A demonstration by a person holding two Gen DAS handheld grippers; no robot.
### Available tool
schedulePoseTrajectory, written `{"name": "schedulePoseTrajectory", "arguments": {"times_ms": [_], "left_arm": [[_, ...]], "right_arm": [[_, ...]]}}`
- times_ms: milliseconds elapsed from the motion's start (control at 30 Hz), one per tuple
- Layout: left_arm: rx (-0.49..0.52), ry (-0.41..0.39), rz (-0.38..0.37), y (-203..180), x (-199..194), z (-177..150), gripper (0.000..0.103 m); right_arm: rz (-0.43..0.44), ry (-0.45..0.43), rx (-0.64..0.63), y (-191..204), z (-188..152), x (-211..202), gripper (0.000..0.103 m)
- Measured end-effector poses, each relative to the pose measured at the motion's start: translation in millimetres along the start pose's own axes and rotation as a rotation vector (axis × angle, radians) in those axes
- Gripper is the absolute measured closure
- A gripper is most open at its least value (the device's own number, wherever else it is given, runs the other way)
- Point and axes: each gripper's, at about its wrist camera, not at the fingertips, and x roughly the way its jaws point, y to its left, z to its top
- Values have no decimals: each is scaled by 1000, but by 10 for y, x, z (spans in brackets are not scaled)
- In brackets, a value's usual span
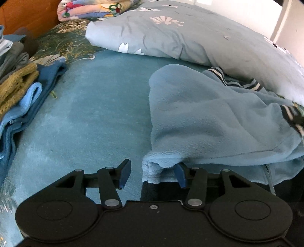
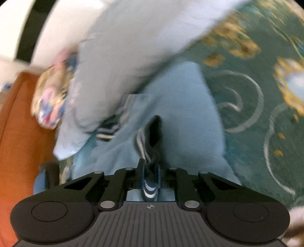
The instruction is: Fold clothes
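Note:
A light blue fleece jacket (image 1: 209, 121) with dark striped cuffs lies crumpled on the teal bed cover at right in the left wrist view. My left gripper (image 1: 152, 174) is open, low at the jacket's near edge, and a corner of the fleece hangs between its blue pads (image 1: 124, 174). In the blurred right wrist view my right gripper (image 2: 150, 171) is shut on the jacket's striped cuff (image 2: 150, 186), with the jacket's body (image 2: 180, 117) hanging ahead of it.
A stack of folded clothes (image 1: 17, 91) sits at the left edge of the bed. A grey flowered pillow (image 1: 180, 34) lies behind the jacket, a folded colourful blanket (image 1: 91, 9) behind that. An orange wooden headboard (image 2: 17, 142) stands at the side.

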Motion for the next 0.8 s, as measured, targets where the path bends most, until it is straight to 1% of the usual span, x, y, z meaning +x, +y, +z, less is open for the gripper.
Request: {"name": "schedulePoseTrajectory", "arguments": {"times_ms": [67, 133, 200, 233, 267, 333, 400, 467, 533, 600, 633, 667, 733, 767, 800], "left_arm": [[-1, -2, 6, -11, -4, -10, 54], [-3, -1, 4, -17, -11, -23, 54], [-8, 3, 1, -16, -11, -36, 54], [-11, 7, -2, -14, -8, -42, 53], [-15, 10, -7, -16, -7, -47, 53], [-6, 11, -4, -28, -5, -54, 52], [3, 12, -1, -40, -3, -61, 52], [-5, 19, -6, -28, -5, -62, 52], [-16, 24, -16, -10, -19, -62, 52], [-20, 33, -31, 5, -94, -81, 52], [-21, 36, -39, 13, -142, -96, 52], [-26, 37, -49, 25, -206, -126, 52], [-54, 38, -69, 68, -343, -194, 51], [-79, 43, -77, 115, -412, -246, 51], [-102, 51, -81, 159, -458, -292, 51]], "right_arm": [[28, -69, -54, 109, -8, -153, 94], [48, -152, -64, 144, -7, -335, 94], [18, -206, -55, 91, -5, -451, 94], [-13, -219, -48, 32, -6, -476, 94], [-38, -215, -27, -40, -1, -471, 94], [-75, -169, 32, -223, 10, -380, 94], [-148, -123, 26, -321, -1, -249, 94], [-174, -101, 35, -377, -19, -181, 93], [-183, -104, 39, -358, -35, -176, 90], [-186, -124, 17, -286, -54, -260, 88], [-186, -139, -2, -242, -73, -326, 83], [-184, -156, -18, -200, -88, -403, 80], [-182, -182, -21, -201, -129, -548, 78], [-186, -190, -11, -217, -156, -618, 74], [-190, -183, 4, -251, -188, -664, 73]]}}
